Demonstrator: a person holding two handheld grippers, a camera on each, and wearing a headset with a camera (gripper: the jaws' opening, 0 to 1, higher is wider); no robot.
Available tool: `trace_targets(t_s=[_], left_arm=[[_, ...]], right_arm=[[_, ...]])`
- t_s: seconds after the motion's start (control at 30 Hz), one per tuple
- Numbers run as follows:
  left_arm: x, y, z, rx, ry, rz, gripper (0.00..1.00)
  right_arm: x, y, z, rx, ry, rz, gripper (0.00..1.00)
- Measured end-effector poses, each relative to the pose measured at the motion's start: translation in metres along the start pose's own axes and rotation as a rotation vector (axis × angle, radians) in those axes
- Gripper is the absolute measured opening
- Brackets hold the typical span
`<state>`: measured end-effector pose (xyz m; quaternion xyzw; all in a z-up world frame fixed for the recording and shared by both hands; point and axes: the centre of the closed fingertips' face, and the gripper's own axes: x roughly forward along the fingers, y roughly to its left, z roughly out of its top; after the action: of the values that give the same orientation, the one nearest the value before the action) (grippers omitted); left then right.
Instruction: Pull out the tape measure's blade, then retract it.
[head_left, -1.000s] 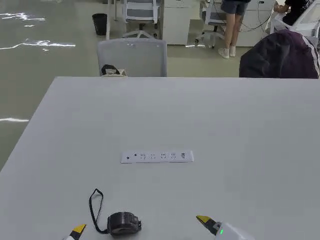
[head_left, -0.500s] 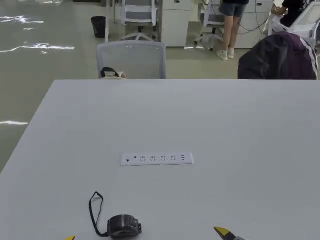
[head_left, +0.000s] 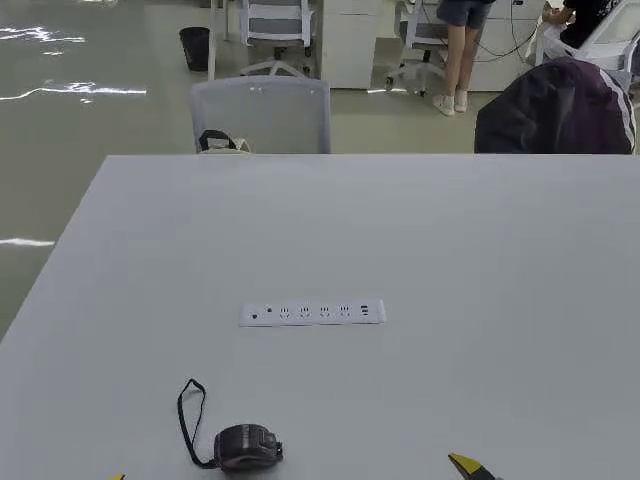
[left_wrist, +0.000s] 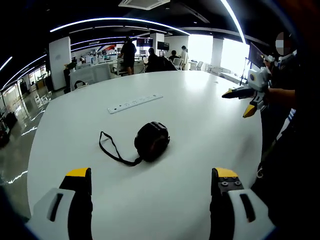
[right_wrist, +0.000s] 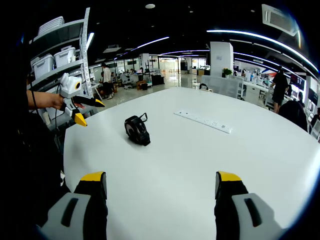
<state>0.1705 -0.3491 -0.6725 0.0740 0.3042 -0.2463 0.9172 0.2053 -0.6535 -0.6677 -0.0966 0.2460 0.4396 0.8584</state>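
Your tape measure (head_left: 248, 447) is a dark, rounded case with its blade wound in. It sits close to the near edge of the white worktop (head_left: 450, 250), left of the middle. Its black wrist strap (head_left: 190, 420) lies flat, looping from the case's left end toward the far edge.

The white table (head_left: 480, 260) bears a black tape measure (head_left: 247, 447) and a power strip (head_left: 312, 313).

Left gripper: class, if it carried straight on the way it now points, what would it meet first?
Probably the tape measure, lying on the table almost dead ahead of the open left gripper. Its height above the table is unclear, so it might pass over.
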Motion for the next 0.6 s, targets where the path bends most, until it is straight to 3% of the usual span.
trace_targets(t_s=[0.27, 0.6], left_arm=[[0.0046, 0.0084, -0.0012, 0.008, -0.011, 0.012, 0.99], [0.0083, 0.0029, 0.0057, 0.030, -0.020, 0.007, 0.99]], right_arm=[[-0.0073, -0.0030, 0.0029, 0.012, -0.013, -0.019, 0.91], [-0.0096, -0.0055, 0.0072, 0.002, -0.032, -0.032, 0.88]])
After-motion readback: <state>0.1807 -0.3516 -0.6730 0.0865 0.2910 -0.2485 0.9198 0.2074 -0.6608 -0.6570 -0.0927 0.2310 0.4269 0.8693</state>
